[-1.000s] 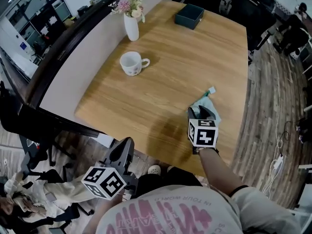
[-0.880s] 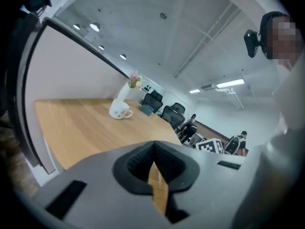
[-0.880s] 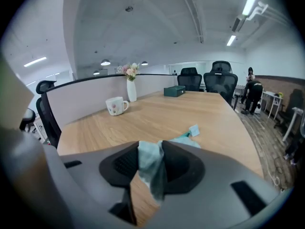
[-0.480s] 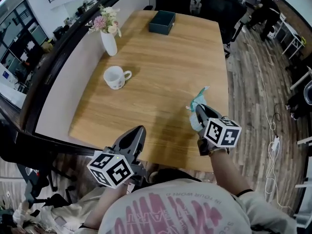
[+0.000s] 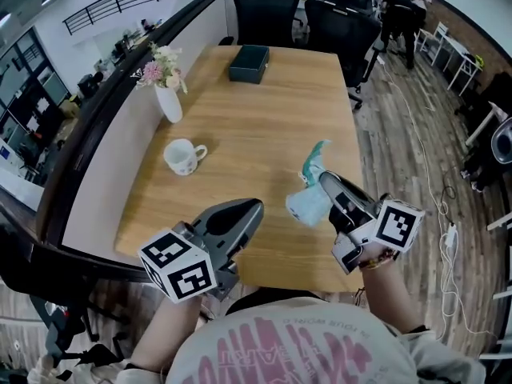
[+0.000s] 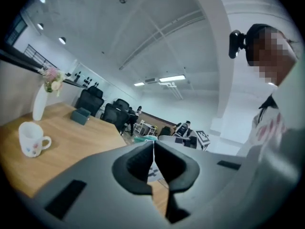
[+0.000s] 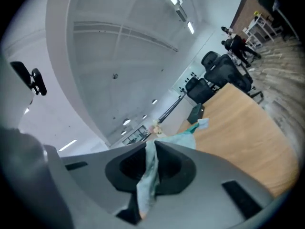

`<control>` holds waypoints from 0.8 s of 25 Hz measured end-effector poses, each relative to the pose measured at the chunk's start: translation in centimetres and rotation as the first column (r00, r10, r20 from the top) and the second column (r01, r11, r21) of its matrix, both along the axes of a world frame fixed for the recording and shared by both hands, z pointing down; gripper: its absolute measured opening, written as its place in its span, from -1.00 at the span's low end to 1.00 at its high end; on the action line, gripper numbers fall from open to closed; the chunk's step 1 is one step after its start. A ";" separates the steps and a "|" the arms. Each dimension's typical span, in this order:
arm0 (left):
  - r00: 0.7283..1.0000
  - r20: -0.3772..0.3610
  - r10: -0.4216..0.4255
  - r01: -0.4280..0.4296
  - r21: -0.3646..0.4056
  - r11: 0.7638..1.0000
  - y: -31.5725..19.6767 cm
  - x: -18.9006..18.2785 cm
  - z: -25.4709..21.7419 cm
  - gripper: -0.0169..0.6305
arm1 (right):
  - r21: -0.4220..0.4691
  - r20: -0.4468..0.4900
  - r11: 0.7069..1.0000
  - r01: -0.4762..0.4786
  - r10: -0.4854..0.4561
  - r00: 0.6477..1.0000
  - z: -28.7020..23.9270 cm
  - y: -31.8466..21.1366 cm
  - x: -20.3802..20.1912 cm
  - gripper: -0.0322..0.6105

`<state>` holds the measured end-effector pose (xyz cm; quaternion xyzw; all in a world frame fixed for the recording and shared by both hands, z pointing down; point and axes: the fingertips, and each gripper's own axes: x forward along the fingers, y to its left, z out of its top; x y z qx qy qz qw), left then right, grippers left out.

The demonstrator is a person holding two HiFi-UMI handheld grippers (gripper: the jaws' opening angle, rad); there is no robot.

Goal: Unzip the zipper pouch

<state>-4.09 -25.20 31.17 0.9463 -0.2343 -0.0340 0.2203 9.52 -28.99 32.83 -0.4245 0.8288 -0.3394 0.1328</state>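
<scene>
The right claw (image 5: 326, 182) had just been closing and pinched the blue-green pouch (image 5: 307, 202), holding it up over the desk (image 5: 264, 110). The left claw (image 5: 253, 208) was shut tight and empty, near the pouch.

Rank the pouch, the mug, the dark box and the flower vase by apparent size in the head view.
1. Flower vase and pouch: close; pouch is held up nearer the camera.
2. Dark box and mug: look alike.
</scene>
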 end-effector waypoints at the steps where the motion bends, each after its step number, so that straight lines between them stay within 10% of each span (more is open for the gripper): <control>1: 0.999 0.003 0.035 -0.035 0.026 0.999 0.3 0.5 -0.9 -0.91 | 0.018 0.028 0.999 0.043 -0.044 0.999 -1.2 0.4 -0.6 -0.82; 11: 0.985 -0.039 0.168 -0.156 0.215 0.964 3.2 1.9 -7.5 -0.55 | 0.215 0.151 0.892 0.396 -0.431 0.889 -10.7 5.8 -5.2 -0.82; 20: 0.989 -0.015 0.149 -0.138 0.287 0.948 3.7 2.0 -8.9 -0.51 | 0.222 0.093 0.854 0.470 -0.498 0.862 -11.0 6.3 -7.1 -0.82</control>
